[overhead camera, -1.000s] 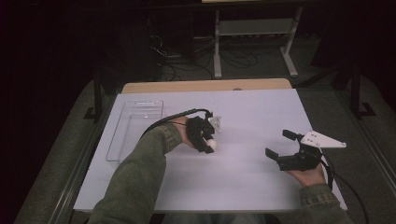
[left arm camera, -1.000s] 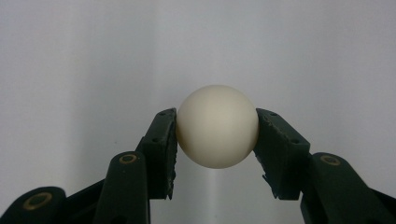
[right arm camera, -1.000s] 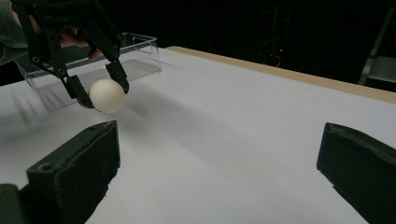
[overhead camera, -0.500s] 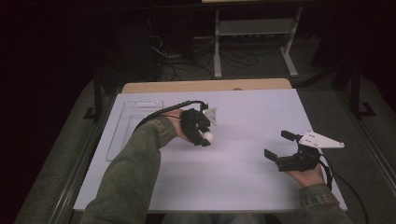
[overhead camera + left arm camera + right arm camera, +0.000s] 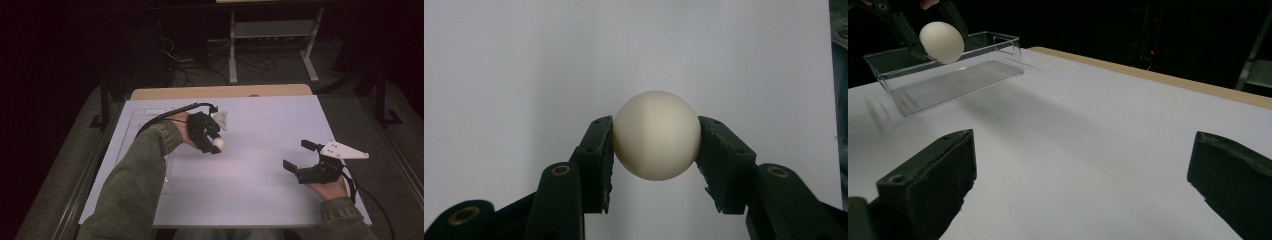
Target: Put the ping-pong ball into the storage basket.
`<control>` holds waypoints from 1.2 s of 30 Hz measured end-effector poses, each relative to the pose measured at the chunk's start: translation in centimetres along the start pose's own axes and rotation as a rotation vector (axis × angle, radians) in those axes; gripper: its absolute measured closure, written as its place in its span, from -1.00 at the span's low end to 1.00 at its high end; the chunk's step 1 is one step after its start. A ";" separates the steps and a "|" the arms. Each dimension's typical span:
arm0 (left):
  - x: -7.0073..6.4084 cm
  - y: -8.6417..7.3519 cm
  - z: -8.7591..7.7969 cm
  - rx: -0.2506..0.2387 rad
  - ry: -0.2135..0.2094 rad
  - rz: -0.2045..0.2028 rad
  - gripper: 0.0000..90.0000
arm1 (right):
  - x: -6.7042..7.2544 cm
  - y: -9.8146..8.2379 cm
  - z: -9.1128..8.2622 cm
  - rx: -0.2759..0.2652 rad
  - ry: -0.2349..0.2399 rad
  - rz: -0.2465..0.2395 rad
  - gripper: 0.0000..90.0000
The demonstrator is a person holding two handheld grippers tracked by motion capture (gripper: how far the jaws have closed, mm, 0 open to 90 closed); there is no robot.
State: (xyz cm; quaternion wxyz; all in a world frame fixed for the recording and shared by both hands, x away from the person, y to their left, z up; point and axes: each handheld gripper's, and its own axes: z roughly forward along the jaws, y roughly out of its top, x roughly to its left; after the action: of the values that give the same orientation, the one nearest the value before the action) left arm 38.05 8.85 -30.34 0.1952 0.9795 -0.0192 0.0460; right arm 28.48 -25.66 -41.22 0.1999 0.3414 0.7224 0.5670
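Dark room all around, with cables and a metal stand on the floor behind; only the white surface [image 5: 260, 125] is lit. From the high view I see my left gripper [image 5: 214, 144] over the left-middle of the surface, its fingers [image 5: 596, 160] closed on a cream ball [image 5: 657, 135]. In the left gripper view each pad presses a side of the ball, which sits between the fingertips with plain white surface behind it. The right gripper view shows the ball [image 5: 942, 41] up off the surface, in front of the clear plastic tray [image 5: 955, 70]; I cannot tell whether it is over the tray or just beside it. In the high view the tray [image 5: 145, 117] lies along the left side of the surface, partly hidden by my green sleeve [image 5: 135, 185].

My right gripper [image 5: 304, 160] rests low near the right front corner, well apart from the ball. Its fingers [image 5: 928, 185] stand wide open with nothing between them, just bare white surface in the gap. A grey three-cornered plate [image 5: 345, 150] sits on top of it, and its cable trails off toward the near edge.
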 end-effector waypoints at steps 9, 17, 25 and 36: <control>0.1 -0.3 -1.6 -0.005 0.018 -0.007 0.13 | 0.1 0.0 0.2 0.005 0.000 -0.001 -1.00; -0.1 -0.4 -2.7 0.001 0.027 0.000 0.13 | 0.1 0.0 0.2 0.008 0.000 -0.001 -1.00; -0.3 -0.9 -3.7 -0.003 0.038 -0.008 0.13 | 0.1 -0.1 0.2 0.009 -0.003 -0.002 -1.00; -0.3 -2.6 -4.9 -0.006 0.051 -0.035 0.13 | 0.2 -0.1 0.2 0.013 -0.006 -0.005 -1.00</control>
State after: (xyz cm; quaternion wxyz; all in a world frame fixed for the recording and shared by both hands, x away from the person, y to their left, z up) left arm 37.49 13.19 -26.85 0.1991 0.9777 0.0026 0.0674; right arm 28.47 -25.43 -41.30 0.2012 0.3425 0.7264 0.5609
